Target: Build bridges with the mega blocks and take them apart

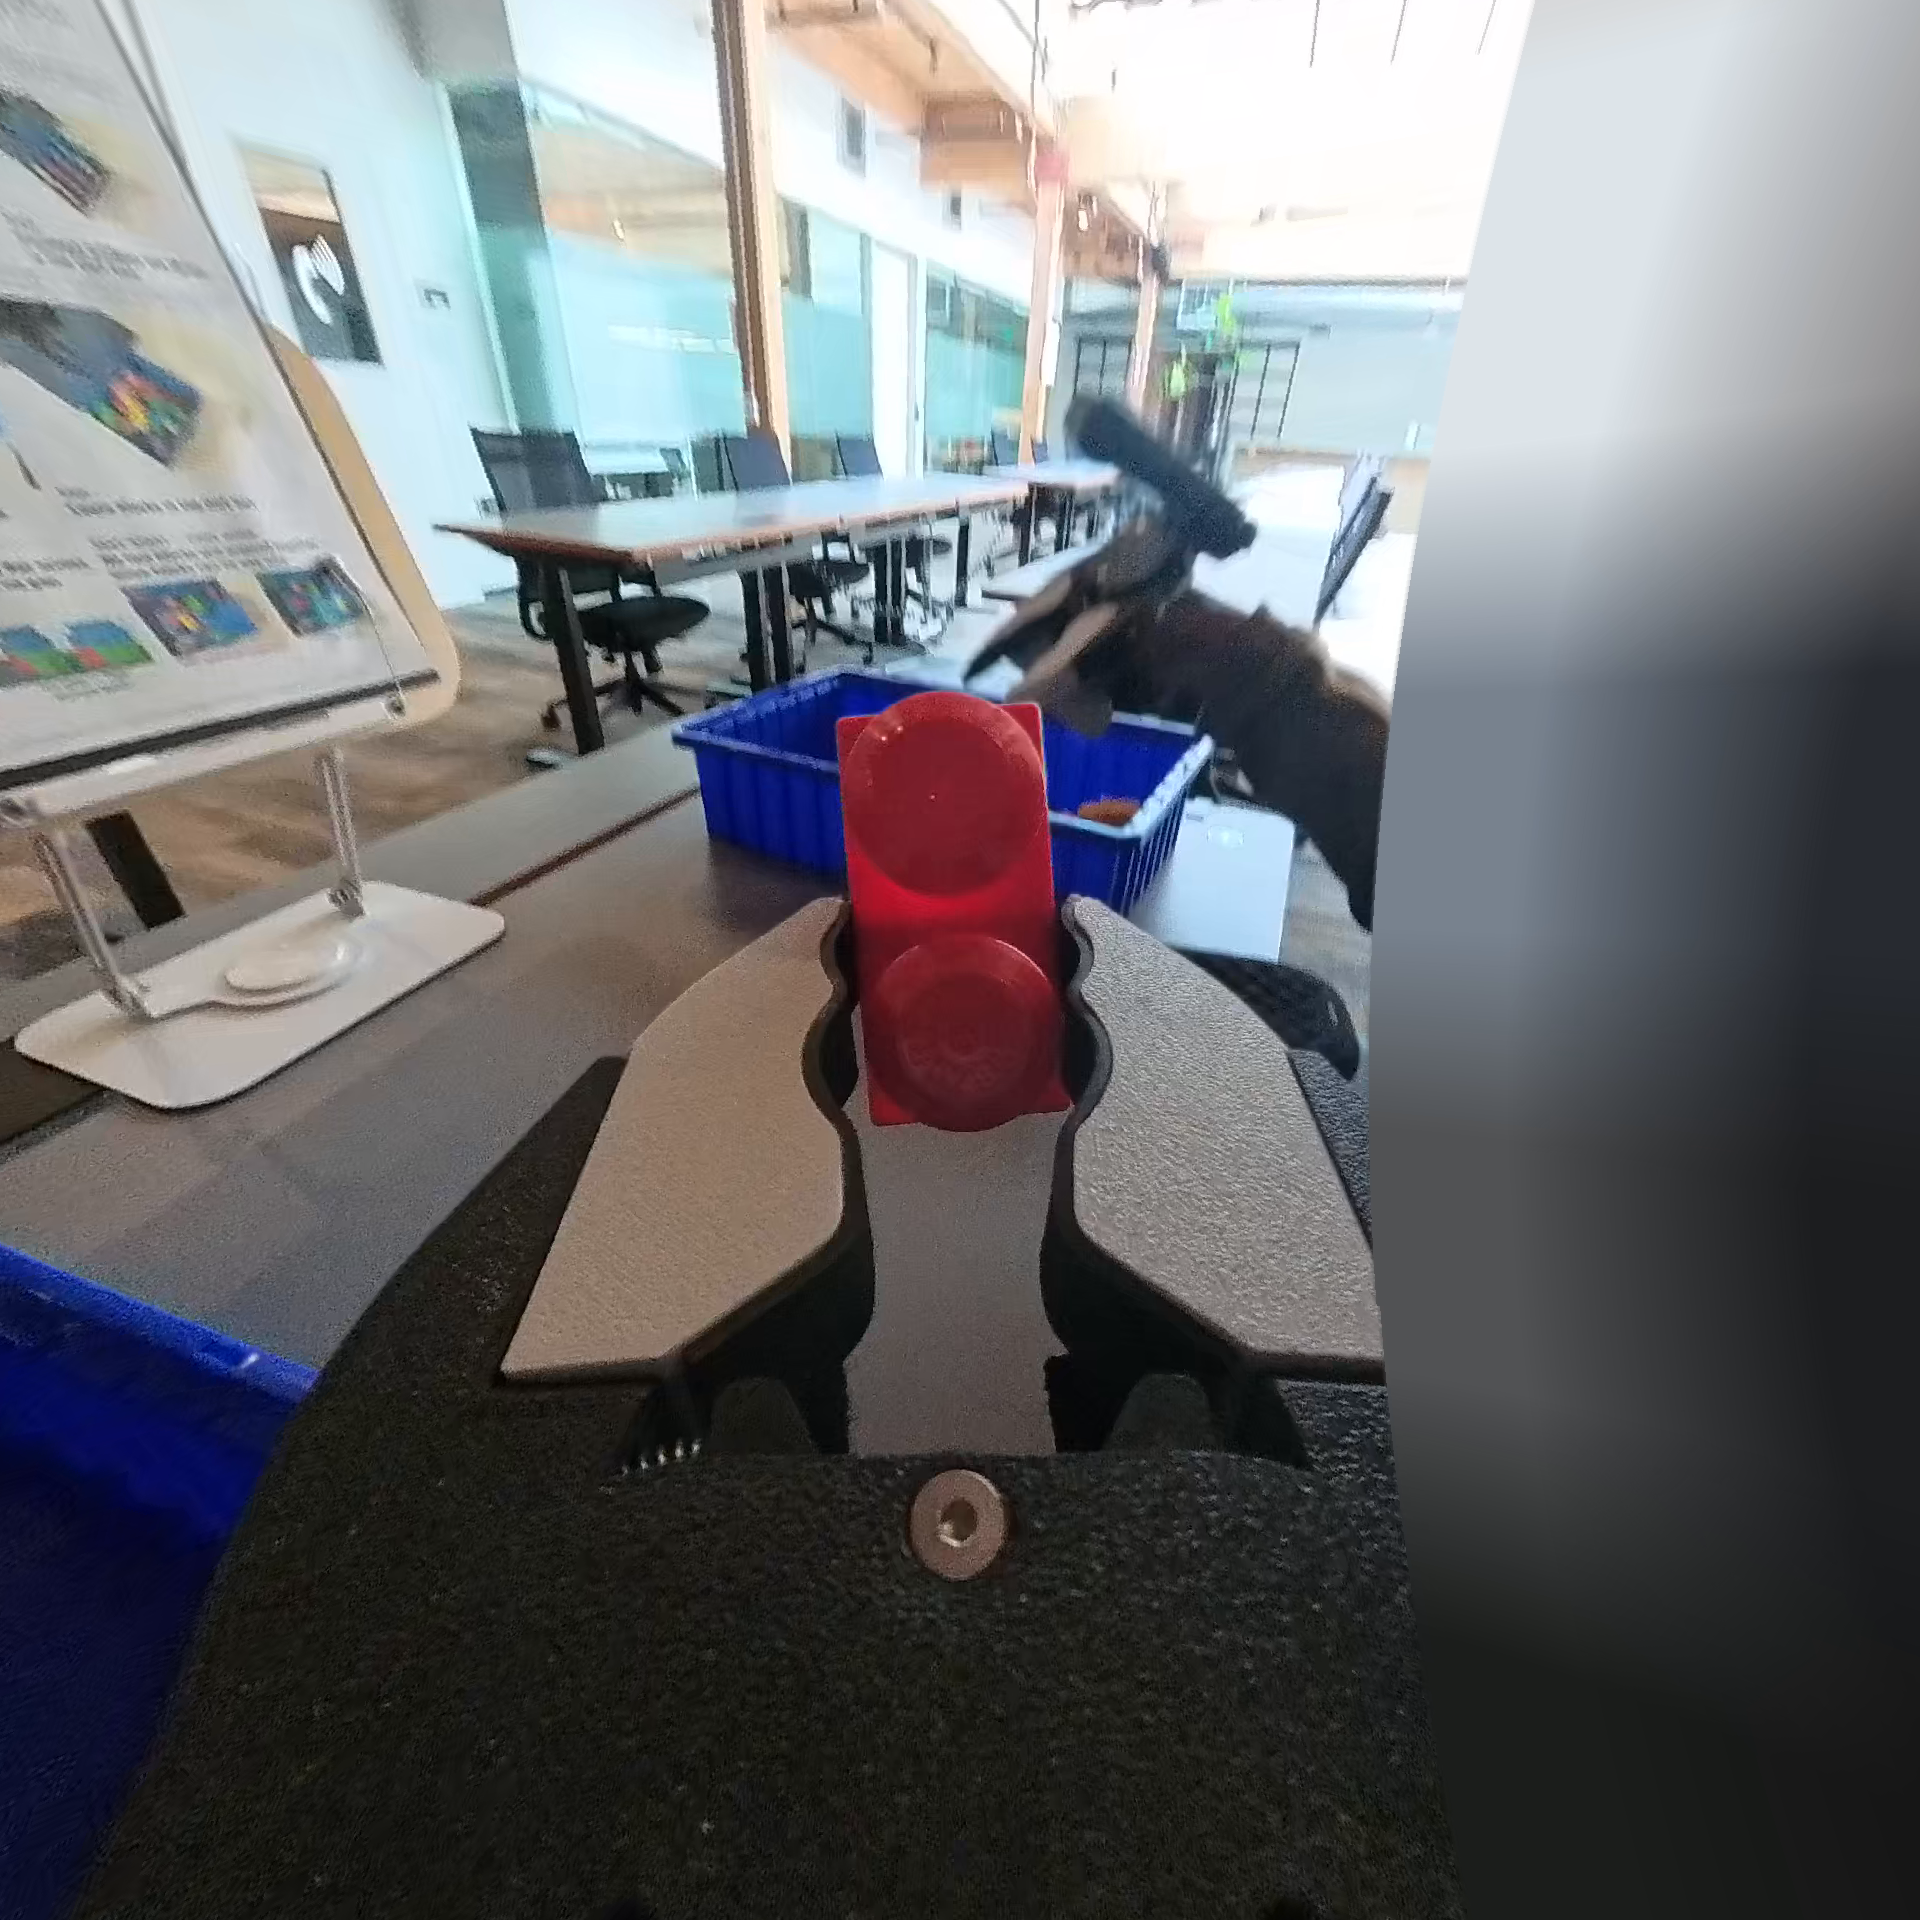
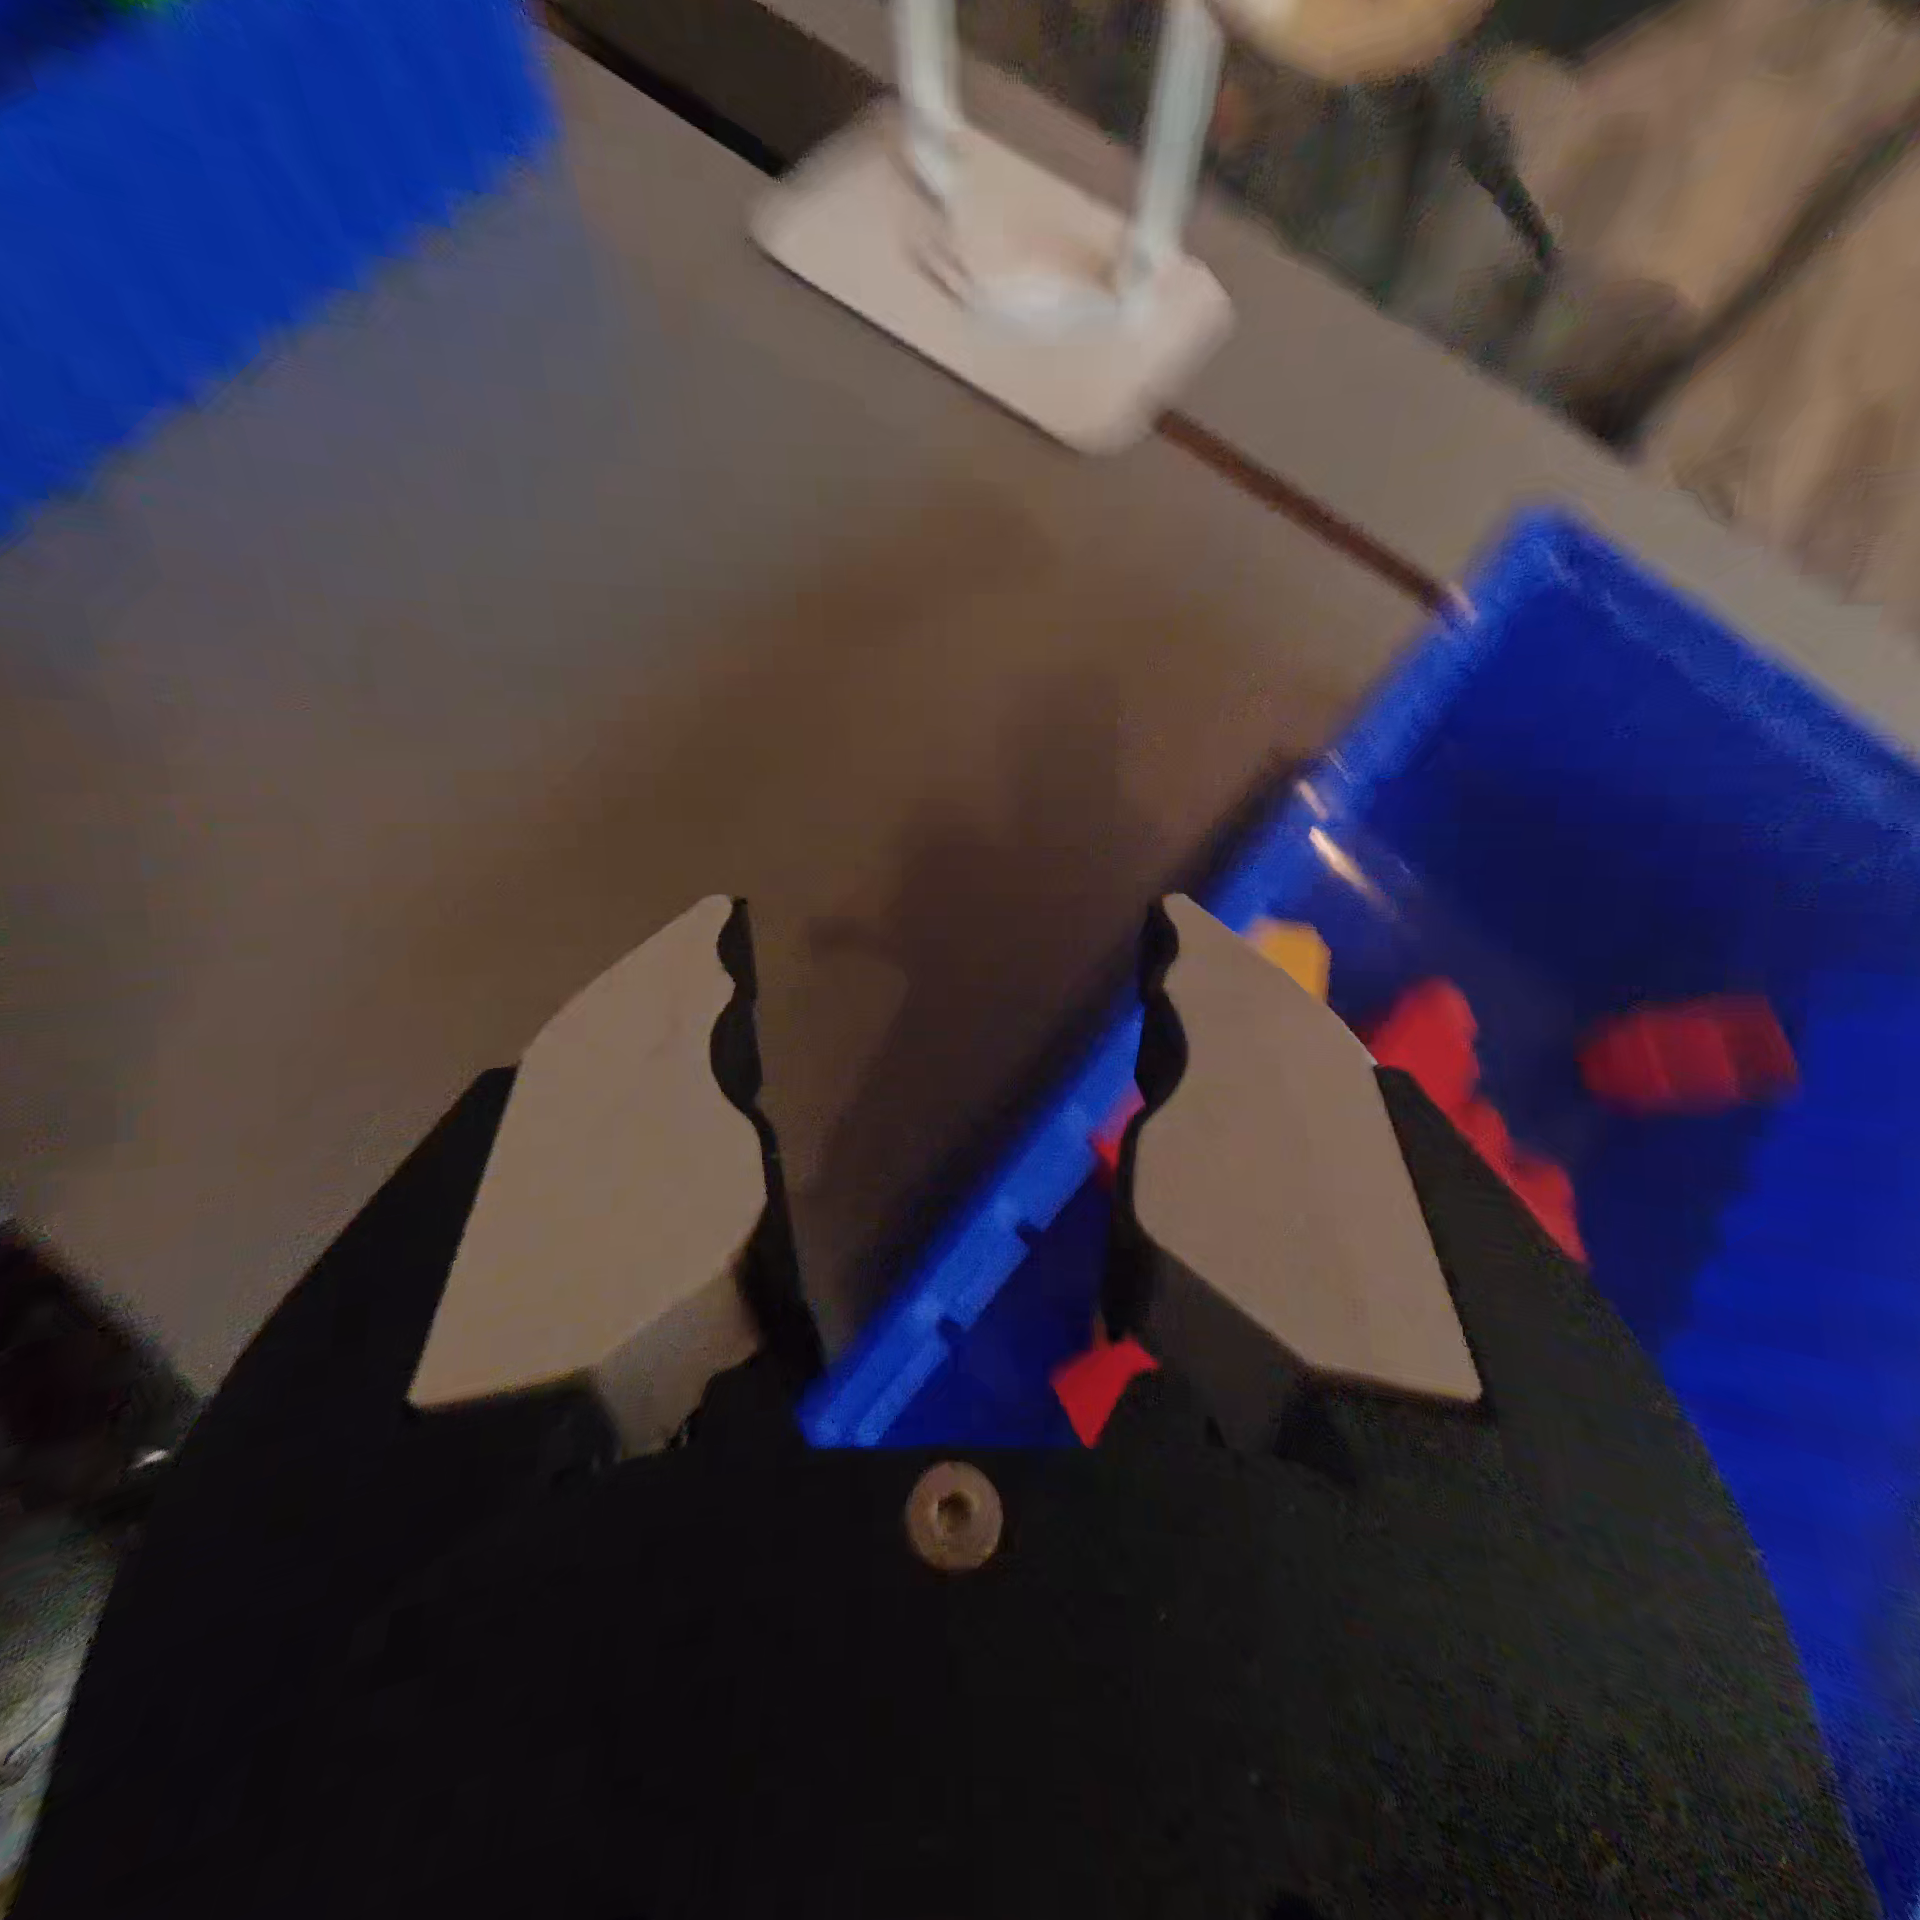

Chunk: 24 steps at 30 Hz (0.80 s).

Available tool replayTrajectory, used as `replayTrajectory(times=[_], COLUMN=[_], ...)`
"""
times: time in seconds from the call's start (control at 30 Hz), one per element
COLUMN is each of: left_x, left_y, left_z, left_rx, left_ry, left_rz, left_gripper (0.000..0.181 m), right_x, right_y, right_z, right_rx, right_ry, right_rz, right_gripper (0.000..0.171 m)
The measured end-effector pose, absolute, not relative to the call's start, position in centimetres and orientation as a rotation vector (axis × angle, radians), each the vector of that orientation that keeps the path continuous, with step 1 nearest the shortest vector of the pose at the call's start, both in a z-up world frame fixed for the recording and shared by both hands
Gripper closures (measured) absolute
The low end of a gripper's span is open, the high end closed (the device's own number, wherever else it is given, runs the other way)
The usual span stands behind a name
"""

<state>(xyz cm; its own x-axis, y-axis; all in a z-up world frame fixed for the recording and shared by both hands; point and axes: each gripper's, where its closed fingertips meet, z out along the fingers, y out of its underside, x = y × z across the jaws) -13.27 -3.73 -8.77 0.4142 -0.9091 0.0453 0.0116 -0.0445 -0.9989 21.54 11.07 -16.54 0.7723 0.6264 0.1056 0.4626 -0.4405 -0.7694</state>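
Left gripper (image 1: pixel 958 997) is clamped on a red two-stud mega block (image 1: pixel 951 904), studs facing the camera, long axis running out past the fingertips. It sits above the grey bench (image 1: pixel 582 935), not touching it. Beyond the block is a blue bin (image 1: pixel 769 790) with something orange low inside near its right wall. The other gripper shows blurred above that bin's right end. A white document stand (image 1: pixel 260 977) with a printed sheet stands on the bench to the left; another blue bin corner (image 1: pixel 114 1382) is at lower left.

Right gripper (image 2: pixel 948 1029) has its jaws spread wide, nothing between them. It hangs over the near rim of the blue bin (image 2: pixel 997 1236). Red blocks (image 2: pixel 1683 1049) and a yellow block (image 2: pixel 1294 951) lie inside. View is motion-blurred. Stand base (image 2: pixel 1060 343) sits farther back on the bench.
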Motion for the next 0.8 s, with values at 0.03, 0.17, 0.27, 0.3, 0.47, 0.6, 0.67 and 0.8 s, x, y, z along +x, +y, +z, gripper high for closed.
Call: replayTrajectory(times=[0.03,0.17,0.27,0.3,0.47,0.6,0.67,0.8], left_x=[-12.8,-11.1,-9.9,-9.5,-7.9,-7.2,-7.0,-6.6], left_y=[-3.7,-3.8,-4.2,-4.4,-5.1,-5.6,-5.8,-6.0], left_z=[-9.4,-11.7,-12.6,-12.9,-13.7,-14.2,-14.4,-14.6], left_rx=[-1.444,-1.538,-1.559,-1.566,-1.579,-1.586,-1.587,-1.585], left_ry=[0.895,1.021,1.092,1.116,1.19,1.237,1.254,1.277], left_rz=[-0.902,-0.844,-0.847,-0.843,-0.857,-0.857,-0.864,-0.875], left_gripper=[0.146,0.146,0.146,0.145,0.145,0.145,0.145,0.145], right_x=[18.7,7.7,1.6,0.0,-5.0,-6.8,-7.2,-7.5], right_y=[10.0,4.4,0.3,-0.8,-4.0,-5.3,-5.7,-5.9], right_z=[-15.1,-10.5,-9.1,-9.1,-11.1,-12.3,-12.4,-12.5], right_rx=[-2.031,-1.678,-1.494,-1.453,-1.376,-1.346,-1.33,-1.315], right_ry=[-0.909,-1.31,-1.522,-1.578,-1.816,-1.908,-1.923,-1.935], right_rz=[0.302,0.506,0.628,0.666,0.757,0.805,0.823,0.836], right_gripper=[0.098,0.097,0.098,0.098,0.099,0.103,0.107,0.112])
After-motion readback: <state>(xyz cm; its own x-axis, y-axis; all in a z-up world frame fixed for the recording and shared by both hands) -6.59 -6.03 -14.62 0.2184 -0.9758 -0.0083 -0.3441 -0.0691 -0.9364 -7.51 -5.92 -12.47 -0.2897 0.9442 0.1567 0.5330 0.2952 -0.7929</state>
